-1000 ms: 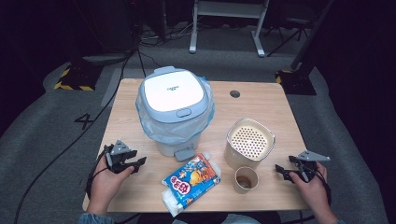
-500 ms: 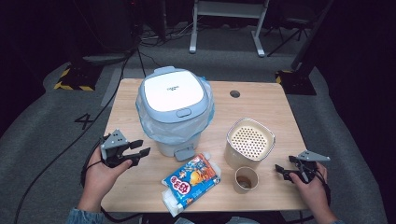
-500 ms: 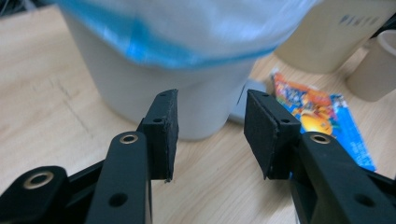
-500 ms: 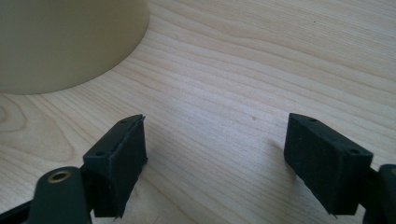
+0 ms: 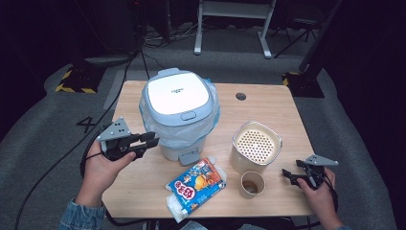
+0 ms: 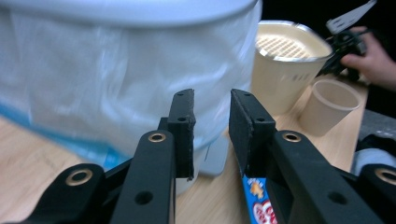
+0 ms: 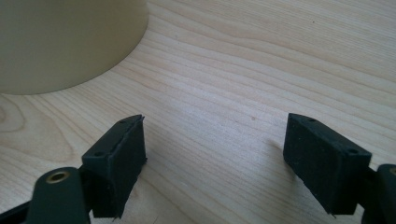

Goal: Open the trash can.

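Pedal bin [image 5: 178, 112]: white and pale blue, lid down, clear plastic liner bunched round its body; stands at the table's [image 5: 268, 112] left-centre. The left gripper view shows the liner's folds [image 6: 116, 84] close up; the high view shows the lid and foot pedal instead. Contents hidden.

Left gripper [image 5: 149, 140]: held in the air just beside the bin's left flank, jaws narrow with a small gap, nothing between them; they have just been closing.

Snack packet [image 5: 196, 188]: blue and red, flat at the front edge; cut off behind a jaw in the left gripper view.

Cream canister [image 5: 256, 146]: perforated top, interior not visible.

Paper cup [image 5: 252, 184]: upright just before the canister; contents hard to make out.

Right gripper [image 5: 289, 175]: low at the right edge, jaws parted and empty over bare wood.
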`<state>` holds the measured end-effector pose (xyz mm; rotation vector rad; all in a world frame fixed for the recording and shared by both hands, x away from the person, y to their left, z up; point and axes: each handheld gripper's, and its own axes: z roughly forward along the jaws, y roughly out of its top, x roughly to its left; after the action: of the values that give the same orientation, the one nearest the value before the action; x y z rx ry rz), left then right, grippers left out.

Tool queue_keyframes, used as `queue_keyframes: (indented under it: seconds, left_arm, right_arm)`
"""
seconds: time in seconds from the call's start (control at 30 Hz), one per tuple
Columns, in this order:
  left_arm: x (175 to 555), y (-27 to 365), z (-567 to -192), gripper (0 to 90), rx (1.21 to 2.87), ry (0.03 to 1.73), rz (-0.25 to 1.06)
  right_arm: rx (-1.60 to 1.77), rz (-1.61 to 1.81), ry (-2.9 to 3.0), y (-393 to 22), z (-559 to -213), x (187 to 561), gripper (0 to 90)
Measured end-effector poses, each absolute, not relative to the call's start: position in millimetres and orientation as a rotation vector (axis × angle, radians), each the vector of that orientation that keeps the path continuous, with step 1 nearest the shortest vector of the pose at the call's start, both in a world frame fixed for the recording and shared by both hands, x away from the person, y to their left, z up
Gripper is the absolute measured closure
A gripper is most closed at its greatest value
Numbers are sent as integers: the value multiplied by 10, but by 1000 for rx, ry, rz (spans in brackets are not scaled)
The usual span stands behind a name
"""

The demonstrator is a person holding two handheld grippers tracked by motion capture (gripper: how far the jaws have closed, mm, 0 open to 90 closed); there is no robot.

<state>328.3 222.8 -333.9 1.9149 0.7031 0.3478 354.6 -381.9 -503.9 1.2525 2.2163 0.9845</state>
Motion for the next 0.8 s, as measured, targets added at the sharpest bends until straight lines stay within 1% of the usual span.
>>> queue_keyframes:
  seconds: [0.33,0.63,0.8]
  left_arm:
    - [3319,2134,-3075,897,1871,595,308]
    - [3404,1965,-2925,900,1800,513,282]
    - [3495,1813,-2861,900,1809,501,304]
  right_arm:
    - [1252,984,2216,-3819,-5039,3546,211]
    - [1252,984,2216,-3819,-5039,3547,211]
    - [1253,984,2216,-3819,-5039,3546,211]
